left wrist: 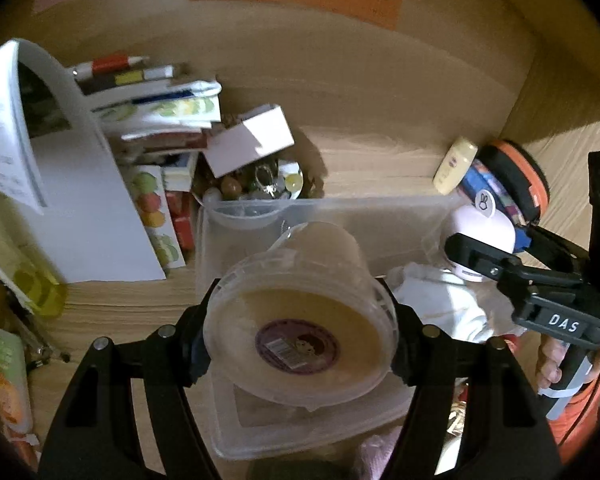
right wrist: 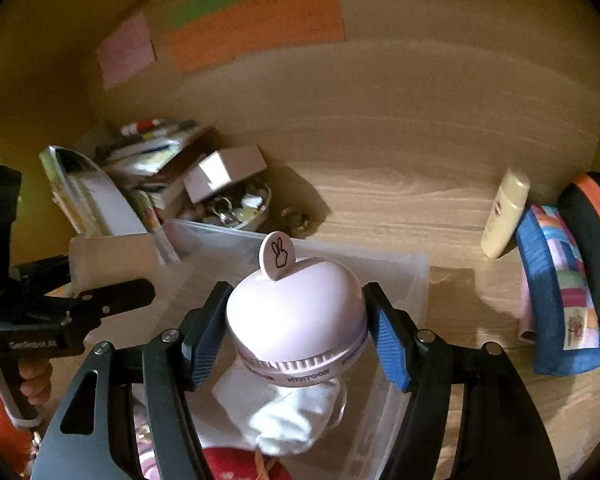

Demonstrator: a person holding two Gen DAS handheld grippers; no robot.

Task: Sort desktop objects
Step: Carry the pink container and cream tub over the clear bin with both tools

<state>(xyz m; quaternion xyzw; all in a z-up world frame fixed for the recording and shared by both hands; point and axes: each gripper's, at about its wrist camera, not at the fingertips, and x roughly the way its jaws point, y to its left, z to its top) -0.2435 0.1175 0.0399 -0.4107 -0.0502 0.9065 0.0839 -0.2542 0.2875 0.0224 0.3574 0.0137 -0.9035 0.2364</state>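
Sitting between left jaws: plastic tub (left wrist: pixel 300 312)

Open passage: a broad bare stretch of the wooden worktop (right wrist: pixel 380 184) runs along the back panel, unobstructed across its middle.

Left side blocked: a leaning stack of books and papers (left wrist: pixel 156 108), with a small white box (left wrist: pixel 252 140) tilted over a dish of trinkets (left wrist: pixel 256 186) in front of it.

Right side blocked: a cream bottle (right wrist: pixel 506 212) leans against a blue patterned pouch (right wrist: pixel 556 288), itself against an orange-rimmed black case (right wrist: pixel 596 248).

Near centre: a clear plastic bin (right wrist: pixel 412 280) stands open-topped; white cloth (right wrist: pixel 288 412) lies inside it. Each gripper's fingers are already occupied above it, side by side and close.
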